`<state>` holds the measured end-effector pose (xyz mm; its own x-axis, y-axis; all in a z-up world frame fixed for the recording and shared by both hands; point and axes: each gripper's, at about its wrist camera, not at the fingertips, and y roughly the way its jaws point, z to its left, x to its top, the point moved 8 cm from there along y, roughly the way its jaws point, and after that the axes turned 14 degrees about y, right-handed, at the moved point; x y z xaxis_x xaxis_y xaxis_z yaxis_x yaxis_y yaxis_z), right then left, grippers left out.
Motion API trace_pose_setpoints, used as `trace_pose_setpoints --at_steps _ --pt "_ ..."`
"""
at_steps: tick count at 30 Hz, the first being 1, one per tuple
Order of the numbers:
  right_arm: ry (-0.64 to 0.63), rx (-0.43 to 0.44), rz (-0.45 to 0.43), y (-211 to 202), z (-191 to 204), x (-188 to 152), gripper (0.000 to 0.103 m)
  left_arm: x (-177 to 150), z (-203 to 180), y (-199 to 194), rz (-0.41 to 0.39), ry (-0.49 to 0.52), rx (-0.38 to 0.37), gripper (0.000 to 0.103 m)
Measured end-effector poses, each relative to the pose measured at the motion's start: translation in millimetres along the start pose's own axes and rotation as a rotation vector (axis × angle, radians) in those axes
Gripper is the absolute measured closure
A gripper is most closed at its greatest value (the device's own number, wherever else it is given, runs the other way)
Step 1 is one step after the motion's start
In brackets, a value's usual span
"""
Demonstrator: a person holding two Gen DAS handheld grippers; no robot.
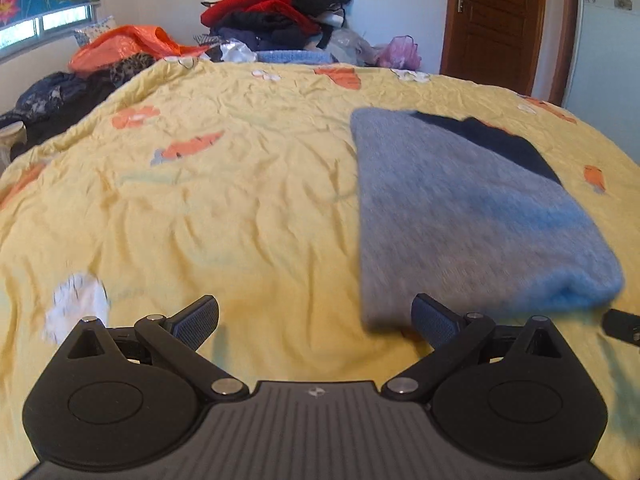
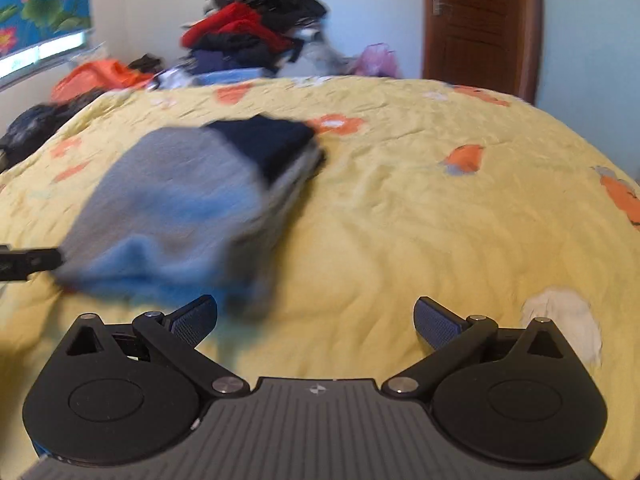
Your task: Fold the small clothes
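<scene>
Fingers of the left gripper (image 1: pixel 316 322) stand spread wide in the left wrist view, with only the yellow bedspread (image 1: pixel 224 216) showing between them; they hold nothing. The right-hand finger's pad (image 1: pixel 434 322) sits in front of the near corner of the folded garment (image 1: pixel 472 216), but motion blur keeps me from telling whether it touches the cloth. That garment is a grey knit piece with a light blue band toward its near end and a dark navy part (image 1: pixel 492 140) at the far end. It lies flat on the bed, to the right of the gripper's centre line. At the right edge, just past the garment's near corner, a bit of the right gripper (image 1: pixel 622 326) pokes into the picture. Beyond the bed a heap of clothes (image 1: pixel 276 12) is piled against the wall, with a brown door (image 1: pixel 496 20) to its right.

From the right wrist view, the right gripper (image 2: pixel 316 320) is likewise open as wide as it goes and grips nothing; bare bedspread (image 2: pixel 420 220) fills the gap. The folded garment (image 2: pixel 180 208), heavily blurred, lies ahead and to the left, its near edge just beside the left-hand finger (image 2: pixel 194 320); contact cannot be judged. A black part of the left gripper (image 2: pixel 24 266) shows at the left edge, right against the garment's near-left corner.
</scene>
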<state>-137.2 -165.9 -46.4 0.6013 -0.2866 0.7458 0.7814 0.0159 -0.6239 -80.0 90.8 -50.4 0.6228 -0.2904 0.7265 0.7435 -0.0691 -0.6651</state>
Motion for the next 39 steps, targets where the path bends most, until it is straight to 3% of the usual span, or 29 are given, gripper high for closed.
trace_pose_setpoints --at_steps 3,9,16,21,39 --pt "-0.047 -0.002 0.006 -4.8 19.4 -18.0 0.0 -19.0 -23.1 -5.8 0.016 0.052 -0.002 0.0" --pt "-0.09 -0.01 0.014 2.5 48.7 -24.8 0.0 -24.8 -35.6 -15.1 -0.008 0.031 0.002 0.0" --pt "-0.076 0.007 0.053 15.0 48.0 -22.2 0.0 -23.4 -34.0 -11.7 -0.042 -0.018 0.061 0.0" --pt "-0.069 -0.001 0.041 13.5 48.2 -24.4 0.0 -22.9 -31.3 -11.1 -0.051 0.001 0.021 0.0" --pt "-0.044 -0.026 0.026 11.9 47.6 -25.6 0.0 -23.6 -31.3 -10.9 -0.049 0.006 0.017 0.0"
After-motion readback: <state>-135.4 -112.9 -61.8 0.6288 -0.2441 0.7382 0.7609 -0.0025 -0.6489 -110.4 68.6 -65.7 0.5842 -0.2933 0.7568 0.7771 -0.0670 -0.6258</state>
